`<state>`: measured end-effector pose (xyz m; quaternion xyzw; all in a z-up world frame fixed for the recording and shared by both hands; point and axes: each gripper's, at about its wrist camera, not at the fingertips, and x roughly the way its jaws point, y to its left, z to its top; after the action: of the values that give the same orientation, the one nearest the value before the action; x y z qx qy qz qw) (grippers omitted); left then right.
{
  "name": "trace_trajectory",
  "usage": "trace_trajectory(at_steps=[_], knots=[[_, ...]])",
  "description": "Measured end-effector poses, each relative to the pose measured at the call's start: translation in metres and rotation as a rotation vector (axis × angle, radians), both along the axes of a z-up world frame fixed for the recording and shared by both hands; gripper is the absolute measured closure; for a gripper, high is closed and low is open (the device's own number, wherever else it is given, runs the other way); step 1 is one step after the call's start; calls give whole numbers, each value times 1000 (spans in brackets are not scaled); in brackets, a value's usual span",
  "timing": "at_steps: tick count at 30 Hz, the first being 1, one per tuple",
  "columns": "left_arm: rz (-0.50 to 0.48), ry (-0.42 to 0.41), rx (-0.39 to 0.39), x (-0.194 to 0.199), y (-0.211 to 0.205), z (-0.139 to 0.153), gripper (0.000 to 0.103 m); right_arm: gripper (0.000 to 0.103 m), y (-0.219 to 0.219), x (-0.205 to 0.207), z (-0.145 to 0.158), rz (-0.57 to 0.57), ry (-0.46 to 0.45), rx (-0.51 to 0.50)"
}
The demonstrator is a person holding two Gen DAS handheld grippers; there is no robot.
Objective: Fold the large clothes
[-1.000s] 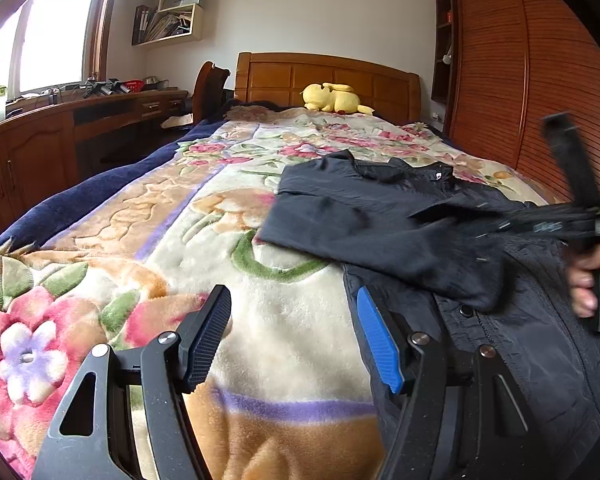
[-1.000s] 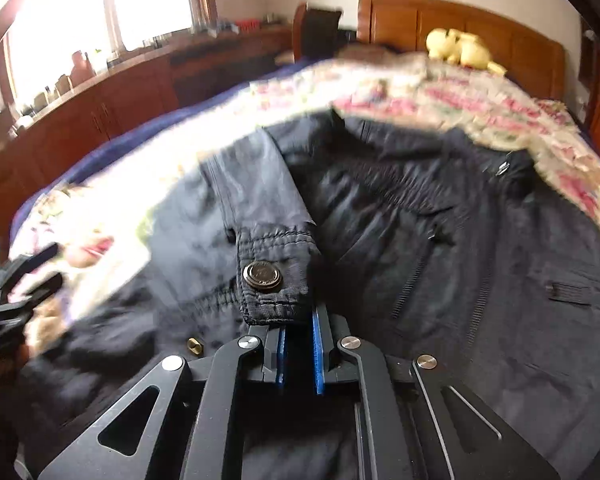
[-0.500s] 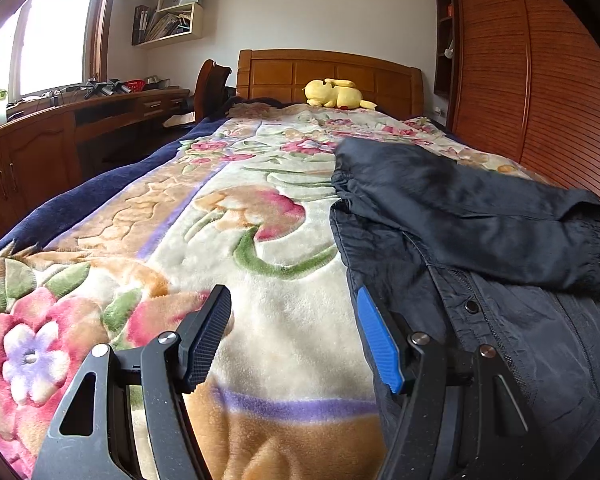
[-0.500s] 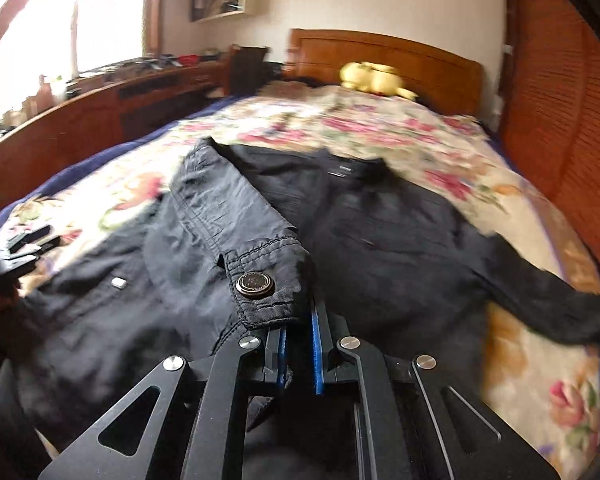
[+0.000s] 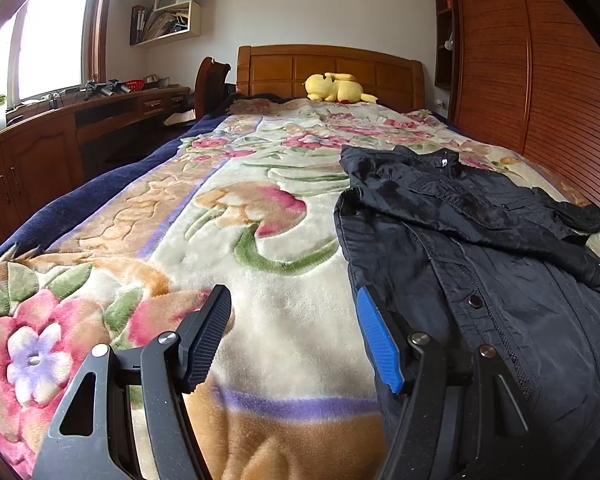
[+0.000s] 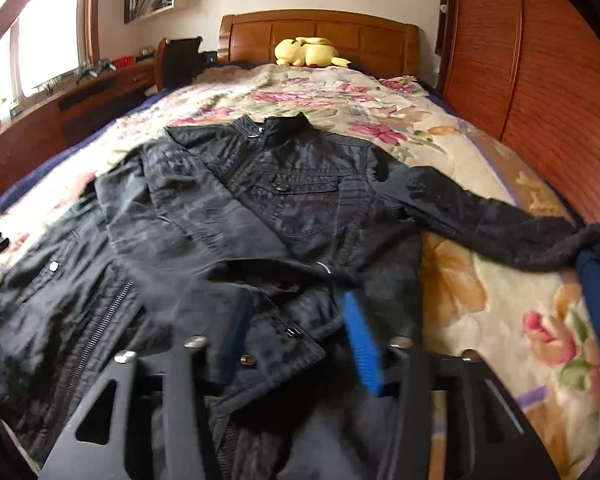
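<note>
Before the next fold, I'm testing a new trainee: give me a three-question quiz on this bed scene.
1. True or false: the jacket's left sleeve lies folded across its front.
2. Which sleeve lies stretched out on the blanket? A) right B) left
3. Fill in: the left gripper hovers ____, holding nothing.

Key: 1 true; 2 A, the right sleeve; 3 open. The right gripper's jaws are opening around the cuff.

The right gripper (image 6: 296, 344), which had been clamped on the snap-buttoned cuff (image 6: 276, 354) of the black zip-front jacket (image 6: 300, 200), carried that sleeve (image 6: 188, 216) across the jacket's front. Its jaws were opening, and the cuff lay between the parted blue pads, apparently no longer pinched.
</note>
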<state>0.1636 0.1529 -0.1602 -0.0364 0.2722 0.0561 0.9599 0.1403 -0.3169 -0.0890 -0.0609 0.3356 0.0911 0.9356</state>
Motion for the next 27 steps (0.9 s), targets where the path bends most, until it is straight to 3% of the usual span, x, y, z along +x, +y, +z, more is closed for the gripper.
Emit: trace_trajectory(at_steps=[4,9,15,22,27], knots=[[-20,38,-5,6,2,1,36,49,7,2,-21,86,21,-15],[-18,45,4,8,1,19,36,49,3,18,-56,107,96,-4],[-36,12,32,19,-24,59,36,48,-3,27,-61,104,77,26],[-199,2,-51,65,-100,83,36,48,-5,23,-64,102,61,47],[-299,0,-41,103,-154,85,36,48,-9,21,-64,101,60,73]])
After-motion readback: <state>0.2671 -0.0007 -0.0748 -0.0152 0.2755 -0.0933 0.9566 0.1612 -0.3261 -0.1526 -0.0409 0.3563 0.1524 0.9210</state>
